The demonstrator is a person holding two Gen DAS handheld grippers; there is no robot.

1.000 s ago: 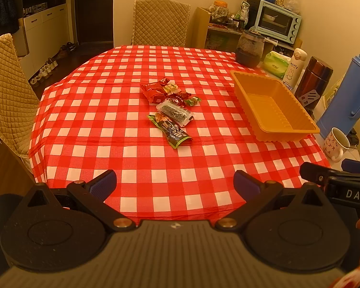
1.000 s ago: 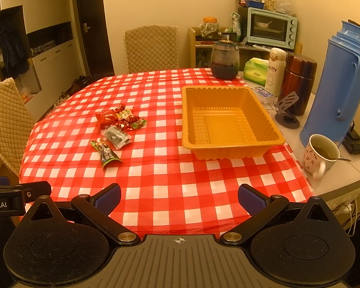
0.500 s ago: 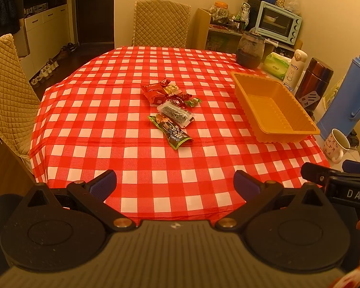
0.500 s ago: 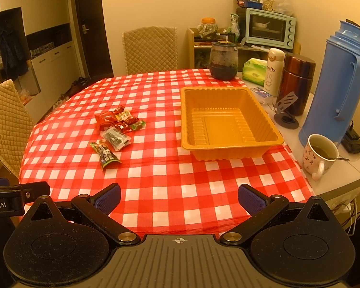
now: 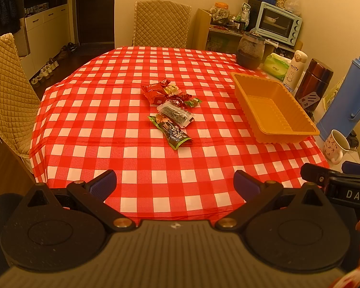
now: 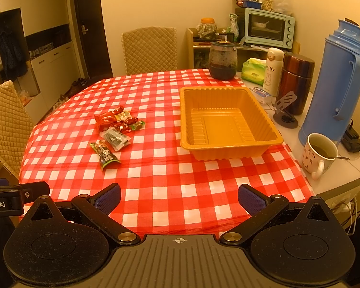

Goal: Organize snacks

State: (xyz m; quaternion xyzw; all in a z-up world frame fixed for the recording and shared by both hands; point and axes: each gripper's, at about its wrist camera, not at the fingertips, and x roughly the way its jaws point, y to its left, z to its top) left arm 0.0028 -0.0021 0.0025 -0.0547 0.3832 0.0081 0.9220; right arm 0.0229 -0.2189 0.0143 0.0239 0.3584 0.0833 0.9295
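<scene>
A small heap of wrapped snacks lies mid-table on the red checked cloth: red packets (image 5: 156,92) (image 6: 106,120), a clear packet (image 5: 175,115) (image 6: 115,138) and a green packet (image 5: 172,133) (image 6: 105,155) nearest me. An empty orange tray (image 5: 252,81) (image 6: 231,144) stands to their right. My left gripper (image 5: 174,184) hovers open over the near table edge, well short of the snacks. My right gripper (image 6: 178,199) is also open and empty, at the near edge in front of the tray.
A white mug (image 6: 320,153), blue thermos (image 6: 338,81), brown flask (image 6: 297,84), white bottle (image 6: 273,69), tissue pack (image 6: 253,74) and dark glass jar (image 6: 222,60) crowd the right side. Quilted chairs (image 5: 8,91) (image 5: 162,24) stand left and behind.
Both grippers have risen or drawn back very slightly; the view shifts a little. Nothing on the table has moved.
</scene>
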